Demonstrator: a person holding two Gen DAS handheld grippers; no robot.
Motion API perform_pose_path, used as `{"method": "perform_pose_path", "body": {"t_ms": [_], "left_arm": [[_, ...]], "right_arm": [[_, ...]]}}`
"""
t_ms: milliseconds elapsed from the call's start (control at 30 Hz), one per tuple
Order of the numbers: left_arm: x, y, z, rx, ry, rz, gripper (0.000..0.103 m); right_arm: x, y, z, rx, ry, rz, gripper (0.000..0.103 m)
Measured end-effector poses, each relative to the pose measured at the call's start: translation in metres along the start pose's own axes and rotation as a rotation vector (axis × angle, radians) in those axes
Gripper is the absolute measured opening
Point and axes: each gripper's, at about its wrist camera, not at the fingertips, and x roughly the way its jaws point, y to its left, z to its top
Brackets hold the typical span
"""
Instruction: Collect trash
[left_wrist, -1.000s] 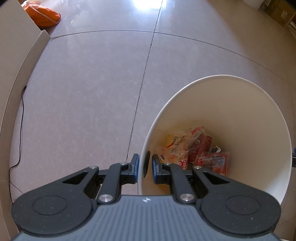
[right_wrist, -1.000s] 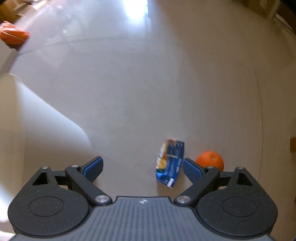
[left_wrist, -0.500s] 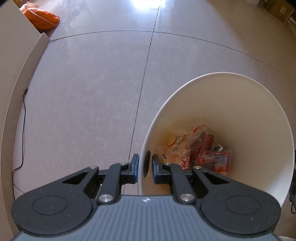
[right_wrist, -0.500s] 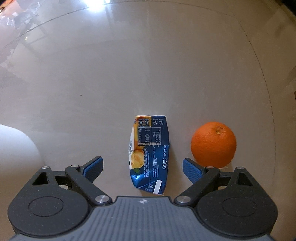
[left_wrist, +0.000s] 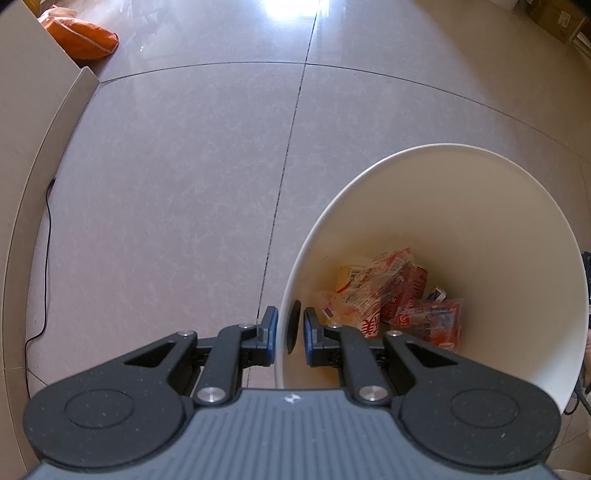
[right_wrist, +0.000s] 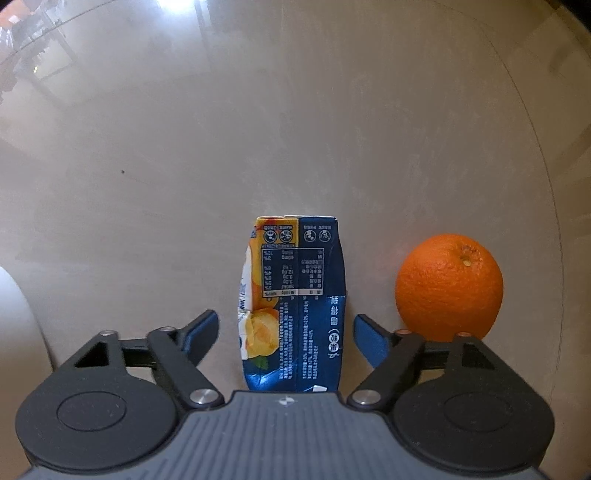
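Observation:
A crushed blue and orange juice carton (right_wrist: 295, 277) lies flat on the floor in the right wrist view. My right gripper (right_wrist: 284, 326) hangs just over it, pointing down. Its jaws are closing with the carton's near half between them, and a small gap remains on each side. In the left wrist view my left gripper (left_wrist: 290, 323) is shut on the near rim of the white trash bin (left_wrist: 461, 206), one finger inside and one outside. Several red and yellow wrappers (left_wrist: 388, 295) lie at the bin's bottom.
A whole orange (right_wrist: 448, 286) sits on the floor just right of the carton, close to my right finger. The bin's white side (right_wrist: 14, 314) shows at the left edge. An orange bag (left_wrist: 79, 37), a beige wall (left_wrist: 29, 147) and a black cable (left_wrist: 46, 258) lie to the left.
My right gripper has dropped toward the floor over the carton, which now looms larger between the jaws, and the jaws have narrowed. The left gripper and bin have not moved.

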Motion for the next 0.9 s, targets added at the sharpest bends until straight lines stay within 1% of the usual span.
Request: {"method": "perform_pose_path", "body": {"t_ms": [33,67,133,167,300,433,467,633,767,833,867,900], "left_arm": [[0.0,0.0,0.0,0.001,0.0,0.0,0.011],[0.0,0.001,0.001,0.001,0.0,-0.001,0.011],[0.0,0.001,0.0,-0.001,0.0,-0.004,0.011],[0.001,0.002,0.0,-0.003,0.0,-0.005,0.011],[0.001,0.002,0.001,-0.002,0.001,-0.005,0.011],[0.001,0.003,0.001,-0.004,0.002,-0.006,0.011],[0.001,0.003,0.001,-0.007,0.002,-0.007,0.011],[0.0,0.003,0.001,-0.012,-0.003,-0.009,0.011],[-0.001,0.004,0.0,-0.016,-0.004,-0.01,0.011],[-0.001,0.004,-0.001,-0.02,-0.005,-0.011,0.011],[-0.001,0.005,-0.001,-0.023,-0.004,-0.012,0.011],[-0.001,0.005,0.0,-0.026,-0.004,-0.014,0.011]], "right_arm": [[0.001,0.001,-0.001,0.0,0.002,-0.001,0.079],[0.006,0.001,0.005,0.0,0.006,-0.003,0.076],[0.008,0.001,0.005,-0.008,0.017,-0.01,0.07],[0.009,0.002,0.006,-0.012,0.02,-0.011,0.065],[0.008,0.001,0.006,-0.016,0.024,-0.02,0.064],[-0.003,-0.001,0.008,-0.016,0.028,-0.029,0.064],[-0.011,0.008,0.009,-0.017,0.029,-0.029,0.064],[-0.048,0.014,0.011,-0.089,0.027,-0.034,0.064],[-0.093,0.018,0.015,-0.143,0.0,-0.029,0.061],[-0.121,0.021,0.016,-0.165,-0.014,-0.013,0.049],[-0.132,0.023,0.016,-0.177,-0.02,-0.002,0.045],[-0.144,0.024,0.016,-0.189,-0.027,0.004,0.045]]}}
